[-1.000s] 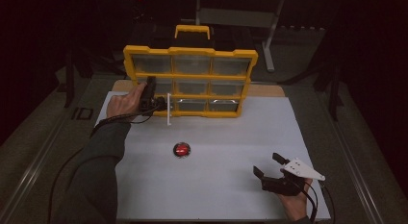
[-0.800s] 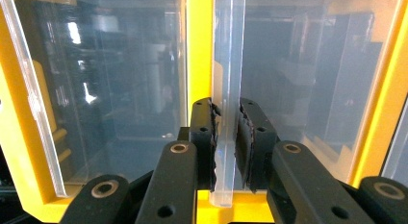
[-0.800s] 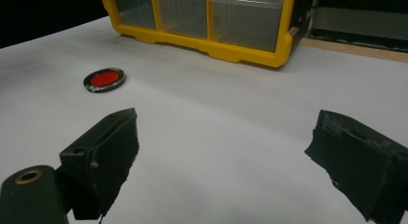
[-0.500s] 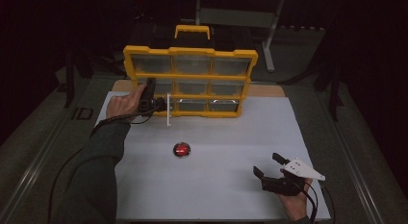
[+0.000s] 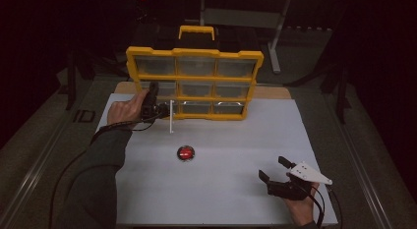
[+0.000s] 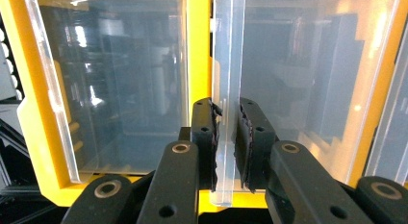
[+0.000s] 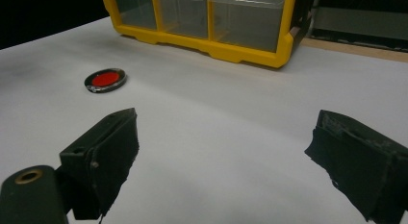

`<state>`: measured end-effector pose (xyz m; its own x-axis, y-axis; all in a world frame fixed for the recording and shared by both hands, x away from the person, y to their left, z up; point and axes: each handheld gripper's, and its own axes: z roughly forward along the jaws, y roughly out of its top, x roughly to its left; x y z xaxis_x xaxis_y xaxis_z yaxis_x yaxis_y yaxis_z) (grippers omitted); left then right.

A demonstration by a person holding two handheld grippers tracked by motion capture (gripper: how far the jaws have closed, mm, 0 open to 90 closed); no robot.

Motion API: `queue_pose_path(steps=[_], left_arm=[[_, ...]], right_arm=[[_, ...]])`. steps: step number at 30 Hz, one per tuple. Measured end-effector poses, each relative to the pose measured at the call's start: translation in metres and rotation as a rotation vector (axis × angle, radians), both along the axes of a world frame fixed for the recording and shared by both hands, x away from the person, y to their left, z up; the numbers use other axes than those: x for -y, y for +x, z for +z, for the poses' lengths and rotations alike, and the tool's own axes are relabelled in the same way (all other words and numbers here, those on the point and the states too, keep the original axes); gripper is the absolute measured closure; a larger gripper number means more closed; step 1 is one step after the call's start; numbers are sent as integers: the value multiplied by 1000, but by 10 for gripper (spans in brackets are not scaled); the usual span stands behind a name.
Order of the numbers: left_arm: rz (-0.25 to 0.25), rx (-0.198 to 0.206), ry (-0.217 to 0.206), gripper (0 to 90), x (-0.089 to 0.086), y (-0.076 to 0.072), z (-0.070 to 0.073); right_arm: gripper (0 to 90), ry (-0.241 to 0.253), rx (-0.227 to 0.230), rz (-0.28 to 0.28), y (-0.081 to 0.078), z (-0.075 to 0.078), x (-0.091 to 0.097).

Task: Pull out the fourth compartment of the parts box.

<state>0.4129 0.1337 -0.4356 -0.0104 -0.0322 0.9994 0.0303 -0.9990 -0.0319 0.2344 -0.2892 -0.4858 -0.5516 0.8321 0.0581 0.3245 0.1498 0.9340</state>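
Note:
A yellow organizer (image 5: 194, 55) with clear drawers stands upright at the back of the white sheet. My left gripper (image 5: 158, 110) is at its lower-left drawer, shut on a thin clear plastic drawer front (image 5: 170, 117). In the left gripper view the pads (image 6: 248, 137) pinch this clear lip (image 6: 226, 89) from both sides. A small red disc (image 5: 186, 153) with a dark rim lies flat in the middle of the sheet. My right gripper (image 5: 273, 167) rests near the front right, open with nothing between its jaws. The right gripper view shows the disc (image 7: 105, 80) off to the left and the organizer (image 7: 226, 50) beyond.
A white sheet (image 5: 236, 140) covers the table, with a wooden strip at its back edge. Dark metal frame legs stand behind the organizer. A cable trails from each gripper toward the front edge.

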Motion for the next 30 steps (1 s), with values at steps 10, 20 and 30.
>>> queue_pose_path(steps=[10, 20, 30], left_arm=[[-2, -5, 1, 795, 1, -9, 1], [-21, -1, 0, 795, -2, -23, 1], [-28, 0, 2, 794, -2, -36, 0]], right_arm=[[88, 3, 2, -2, 0, 0, 1], [88, 6, 1, -4, -1, 0, 0], [88, 7, 4, -3, -1, 1, 0]])
